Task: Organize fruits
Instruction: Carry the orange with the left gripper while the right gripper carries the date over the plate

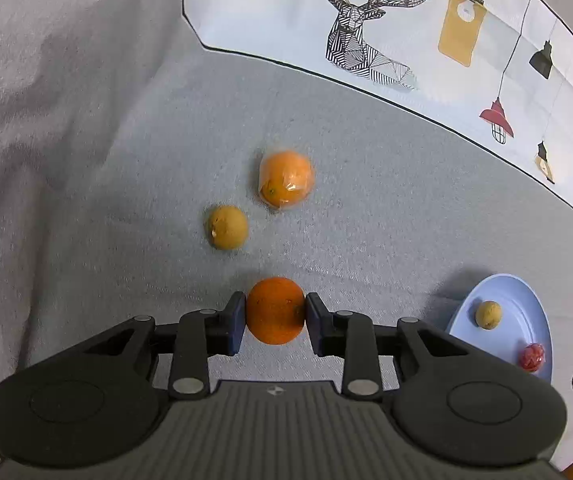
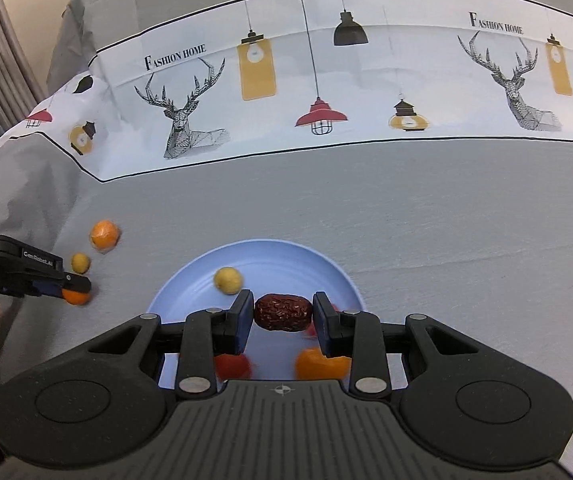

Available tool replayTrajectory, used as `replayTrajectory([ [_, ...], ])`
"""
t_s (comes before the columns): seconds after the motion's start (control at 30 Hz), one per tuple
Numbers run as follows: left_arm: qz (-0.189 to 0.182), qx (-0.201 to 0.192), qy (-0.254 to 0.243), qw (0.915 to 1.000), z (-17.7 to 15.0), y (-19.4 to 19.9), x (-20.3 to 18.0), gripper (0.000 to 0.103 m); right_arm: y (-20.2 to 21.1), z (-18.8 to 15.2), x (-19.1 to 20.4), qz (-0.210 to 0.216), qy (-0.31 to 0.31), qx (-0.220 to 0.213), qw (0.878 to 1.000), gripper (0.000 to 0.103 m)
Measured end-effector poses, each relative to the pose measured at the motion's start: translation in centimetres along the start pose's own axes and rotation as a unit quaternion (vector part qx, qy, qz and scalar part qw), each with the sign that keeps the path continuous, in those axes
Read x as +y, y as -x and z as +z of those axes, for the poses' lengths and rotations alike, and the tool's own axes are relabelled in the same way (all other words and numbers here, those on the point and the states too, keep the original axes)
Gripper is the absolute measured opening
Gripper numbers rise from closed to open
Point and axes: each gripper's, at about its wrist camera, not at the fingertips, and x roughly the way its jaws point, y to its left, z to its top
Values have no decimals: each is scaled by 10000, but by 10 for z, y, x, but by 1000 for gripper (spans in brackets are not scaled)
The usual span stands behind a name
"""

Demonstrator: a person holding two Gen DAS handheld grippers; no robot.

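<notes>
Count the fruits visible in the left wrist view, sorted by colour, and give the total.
Orange: 2, the bare orange in the left tool and the wrapped orange.
Yellow-brown: 2, the loose longan and the plated longan on the blue plate.
Red: 1, the red fruit.
Total: 5.

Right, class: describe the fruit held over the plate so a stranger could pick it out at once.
Find the light blue plate on the grey cloth. Just above it, the right gripper holds a date between its fingers. It is dark reddish-brown, oblong and wrinkled, whereas the fruits nearby are smooth and round, yellow, orange or red.
</notes>
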Motion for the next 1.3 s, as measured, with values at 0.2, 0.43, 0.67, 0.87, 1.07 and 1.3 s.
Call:
replayTrajectory([
  [0.2,85,-44,-29,10000,3,-3,-2,35,-2,2,-5,4,17,-12,10000,34],
  [0.43,-226,-423,-70,9988,7,8,-11,35,-2,3,-1,-41,101,-44,9999,34],
  [0.67,-811,-620,-803,9915,-1,16,-46,35,-8,2,-2,-147,107,70,9998,34],
  [0.87,-1118,-772,-1380,9811,-12,21,-73,35,-12,1,4,-229,235,125,9994,34],
  [1.07,-1383,-890,-1662,9723,-19,22,-91,35,-18,1,10,-296,305,209,9989,34],
  [1.3,-1539,-1019,-2013,9620,-27,25,-107,35,-22,1,13,-341,406,239,9983,34],
])
